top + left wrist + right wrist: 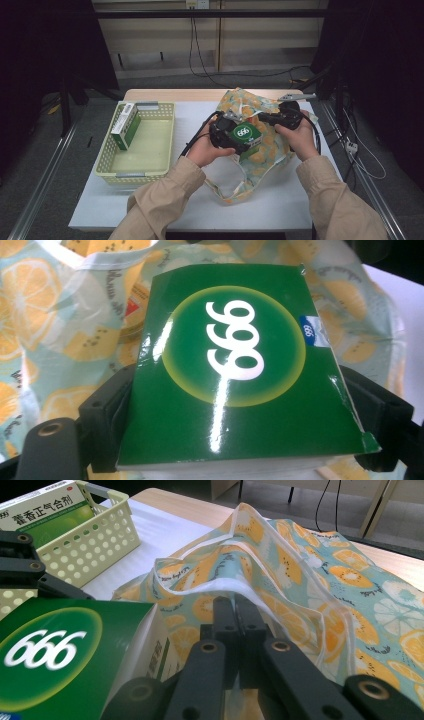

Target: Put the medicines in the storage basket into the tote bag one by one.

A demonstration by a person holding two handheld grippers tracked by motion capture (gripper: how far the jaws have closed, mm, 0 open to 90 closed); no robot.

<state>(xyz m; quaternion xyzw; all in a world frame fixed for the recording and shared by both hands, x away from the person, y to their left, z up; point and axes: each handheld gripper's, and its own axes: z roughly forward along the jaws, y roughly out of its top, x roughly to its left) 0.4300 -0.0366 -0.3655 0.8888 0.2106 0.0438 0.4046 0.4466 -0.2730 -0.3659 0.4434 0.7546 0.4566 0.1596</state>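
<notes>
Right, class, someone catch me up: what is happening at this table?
A person works with a claw in each hand. The left claw grips a green box by its sides, over a fruit-print bag. The right claw is shut on the bag's fabric edge. To the left, a yellow basket holds another box, leaning against its wall.

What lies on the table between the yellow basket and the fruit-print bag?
Nothing: in the high view, a bare strip of white table separates the basket from the bag.

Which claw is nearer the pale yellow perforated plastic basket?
Left. The left claw, clamped on a green box, sits beside the pale yellow perforated plastic basket; the right claw pinches the lemon-print bag farther off.
</notes>
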